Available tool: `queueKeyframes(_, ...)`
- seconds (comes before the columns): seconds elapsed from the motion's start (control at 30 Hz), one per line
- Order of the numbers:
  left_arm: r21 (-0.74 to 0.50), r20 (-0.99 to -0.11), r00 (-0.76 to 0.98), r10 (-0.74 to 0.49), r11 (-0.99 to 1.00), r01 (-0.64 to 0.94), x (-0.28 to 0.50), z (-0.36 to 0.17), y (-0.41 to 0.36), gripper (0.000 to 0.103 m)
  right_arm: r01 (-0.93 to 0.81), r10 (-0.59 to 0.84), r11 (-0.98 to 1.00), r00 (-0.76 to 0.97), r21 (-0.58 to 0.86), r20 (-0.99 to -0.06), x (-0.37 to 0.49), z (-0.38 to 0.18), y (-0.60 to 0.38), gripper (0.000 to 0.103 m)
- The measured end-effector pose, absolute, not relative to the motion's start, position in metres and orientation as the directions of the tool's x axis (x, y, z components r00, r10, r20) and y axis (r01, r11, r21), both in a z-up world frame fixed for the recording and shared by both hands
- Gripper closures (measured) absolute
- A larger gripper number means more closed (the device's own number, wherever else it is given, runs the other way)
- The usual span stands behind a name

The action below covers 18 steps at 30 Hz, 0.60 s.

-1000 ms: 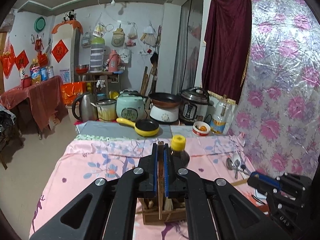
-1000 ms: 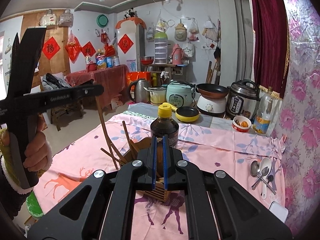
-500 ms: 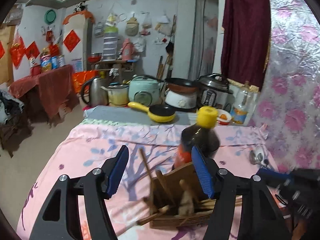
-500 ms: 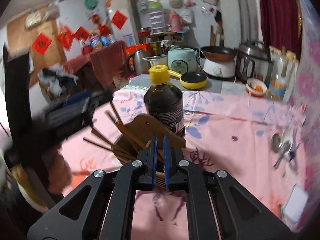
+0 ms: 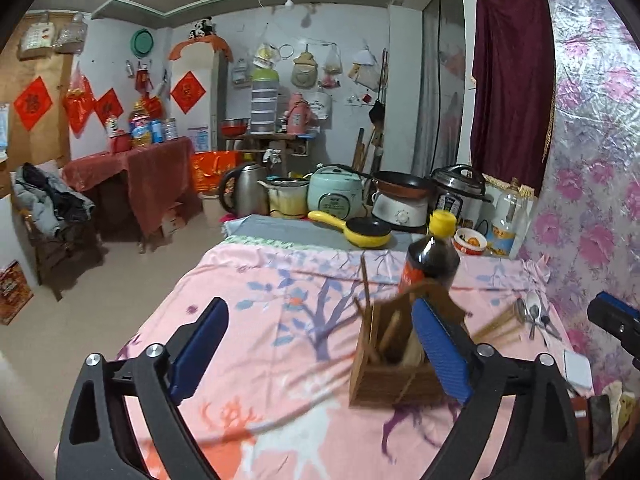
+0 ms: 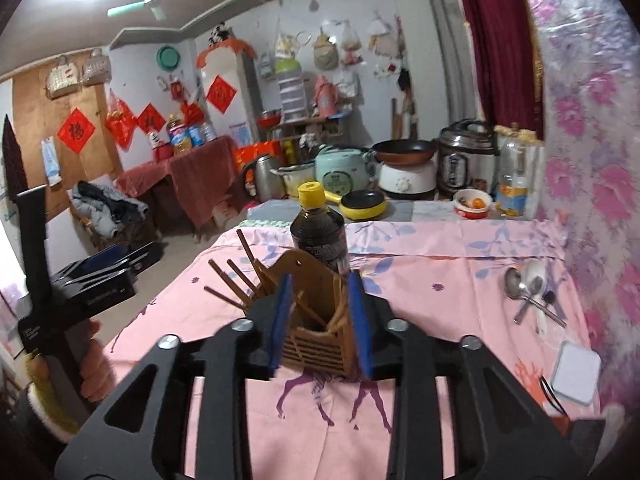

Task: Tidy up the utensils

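The holder (image 6: 320, 320), a light, stiff wooden box of loose chopsticks (image 6: 236, 276), stands mid-bench (image 5: 280, 360) at 6 o'clock from the bottle (image 6: 319, 236). Spoons (image 6: 528, 292) lie at its 3 o'clock. Right claw (image 6: 320, 312) has just opened, straddling the holder; contact unclear. Left claw (image 5: 320, 348), just opened wide, holds nothing. Grip the holder's side walls; chopsticks may spill.

Pink-clothed table (image 6: 440, 264) with holder (image 6: 316, 320), bottle (image 6: 318, 236), spoons (image 6: 528, 296)
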<state>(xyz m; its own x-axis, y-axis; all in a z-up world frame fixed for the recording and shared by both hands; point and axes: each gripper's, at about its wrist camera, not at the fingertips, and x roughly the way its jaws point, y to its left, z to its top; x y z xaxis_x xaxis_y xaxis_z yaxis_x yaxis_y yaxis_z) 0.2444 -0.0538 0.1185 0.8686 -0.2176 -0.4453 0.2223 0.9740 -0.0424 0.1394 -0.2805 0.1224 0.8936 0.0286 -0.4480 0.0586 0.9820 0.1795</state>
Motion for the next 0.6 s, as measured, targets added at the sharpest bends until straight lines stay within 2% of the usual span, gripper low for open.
queueKeyframes(0.03,-0.034,-0.445,0.871,-0.206,0.976,0.214,0.234,0.118,-0.051,0.007,0.07,0.012,0.983,0.899,0.17,-0.438,0.128,0.12,-0.273,0.055)
queueKeyframes(0.1,-0.008,-0.443,0.88,-0.172,0.982,0.188,0.206,0.114,-0.047,0.006,0.095,-0.026,0.985,0.905,0.144,-0.425,0.111,0.117,-0.263,0.04)
queueKeyframes(0.23,0.021,-0.456,0.881,-0.125,0.988,0.151,0.153,0.104,-0.038,0.006,0.147,-0.097,0.983,0.924,0.111,-0.37,0.062,0.11,-0.234,0.027)
queueKeyframes(0.3,0.016,-0.463,0.88,-0.107,0.992,0.129,0.127,0.099,-0.032,0.006,0.185,-0.143,0.978,0.928,0.094,-0.343,0.041,0.109,-0.225,0.015)
queueKeyframes(0.37,0.01,-0.47,0.878,-0.095,0.994,0.112,0.104,0.096,-0.026,0.006,0.22,-0.189,0.973,0.933,0.073,-0.306,0.012,0.108,-0.214,0.008)
queueKeyframes(0.6,0.029,-0.41,0.91,-0.051,0.997,0.069,0.011,0.095,-0.007,0.006,0.191,-0.178,0.981,0.955,0.033,-0.237,-0.071,0.109,-0.18,0.007)
